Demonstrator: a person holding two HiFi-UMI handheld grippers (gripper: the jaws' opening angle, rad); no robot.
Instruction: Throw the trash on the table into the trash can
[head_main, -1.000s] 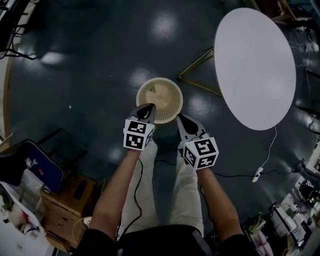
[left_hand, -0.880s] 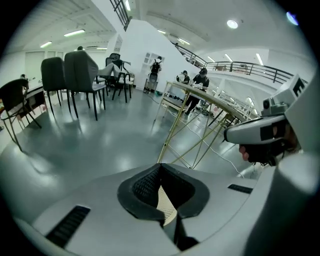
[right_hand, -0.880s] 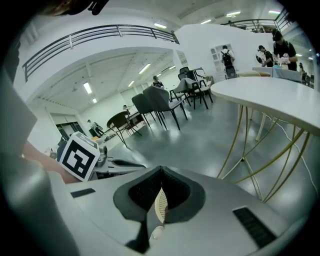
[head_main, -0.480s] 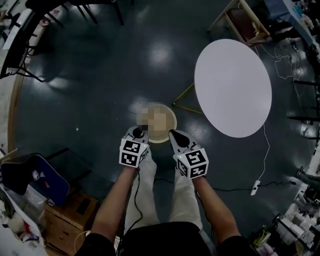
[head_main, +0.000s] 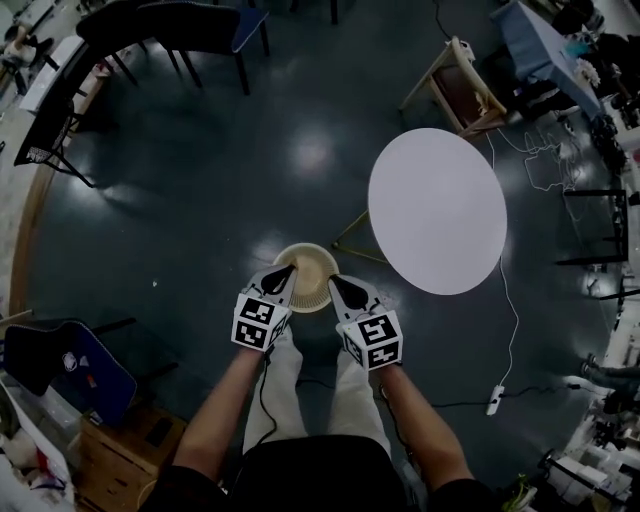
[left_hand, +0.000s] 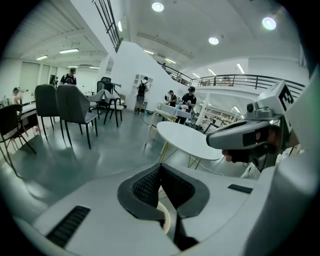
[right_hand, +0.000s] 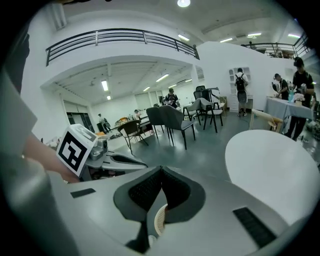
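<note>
chairs (head_main: 190, 28): dark, upper left of the head view, well apart from everything else
wooden drawers (head_main: 110, 452): bottom left corner, on the floor
floor (head_main: 200, 190): dark, glossy, lamp glare on it
left gripper (head_main: 284, 271): jaws together, nothing between the pads; held out in front of the person, tilted downward, tip over the near left rim of the trash can; marker cube at its back end
trash can (head_main: 308, 262): pale round slatted basket, upright on the floor, just ahead of the person's legs, between the two gripper tips; just left of the table's base; what lies inside cannot be made out
right gripper (head_main: 334, 284): jaws together, pads meet, nothing clamped; tilted downward, tip at the near right rim of the trash can; beside the left gripper but apart from it
table (head_main: 435, 210): round white top on thin yellowish legs, right of the trash can, near it
stool (head_main: 462, 85): wooden, beyond the table, upper right
cable (head_main: 510, 330): white, runs down from the table's right edge to a plug strip on the floor
</note>
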